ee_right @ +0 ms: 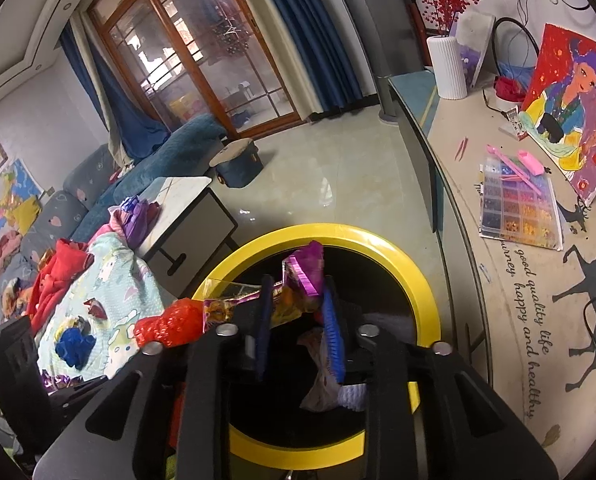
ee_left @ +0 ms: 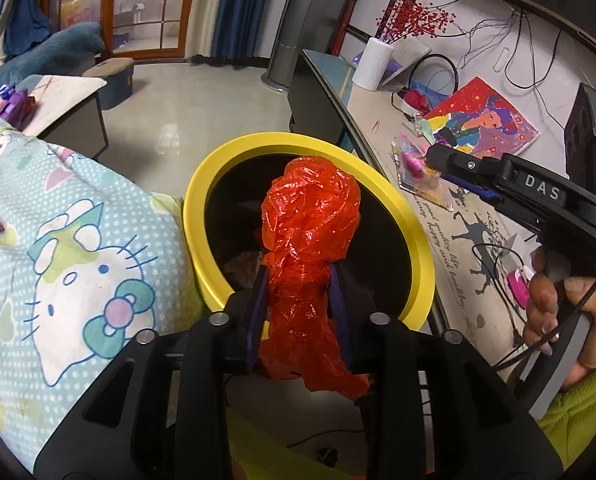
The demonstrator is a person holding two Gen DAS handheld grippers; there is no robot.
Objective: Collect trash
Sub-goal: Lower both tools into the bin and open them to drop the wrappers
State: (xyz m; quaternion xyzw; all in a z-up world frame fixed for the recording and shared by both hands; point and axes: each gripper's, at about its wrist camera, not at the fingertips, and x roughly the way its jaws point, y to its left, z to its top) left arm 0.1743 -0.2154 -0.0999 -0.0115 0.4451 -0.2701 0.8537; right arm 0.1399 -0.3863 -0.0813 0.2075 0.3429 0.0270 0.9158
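Observation:
A yellow-rimmed black trash bin point(ee_left: 202, 208) stands on the floor between the bed and the table; it also shows in the right wrist view point(ee_right: 425, 280). My left gripper point(ee_left: 299, 280) is shut on a crumpled red plastic bag point(ee_left: 309, 216) and holds it over the bin's opening. My right gripper point(ee_right: 298, 292) is shut on a purple and orange snack wrapper point(ee_right: 303, 276) above the bin. The red bag point(ee_right: 170, 324) shows at the left of the right wrist view. White trash point(ee_right: 321, 380) lies inside the bin.
A Hello Kitty blanket point(ee_left: 70, 248) lies left of the bin, with blue and red scraps point(ee_right: 74, 344) on it. A table point(ee_right: 497, 320) at right holds a bead box point(ee_right: 517, 212), a painting point(ee_right: 569, 120), a white vase point(ee_right: 447, 64) and cables. A low side table point(ee_right: 186, 208) stands behind.

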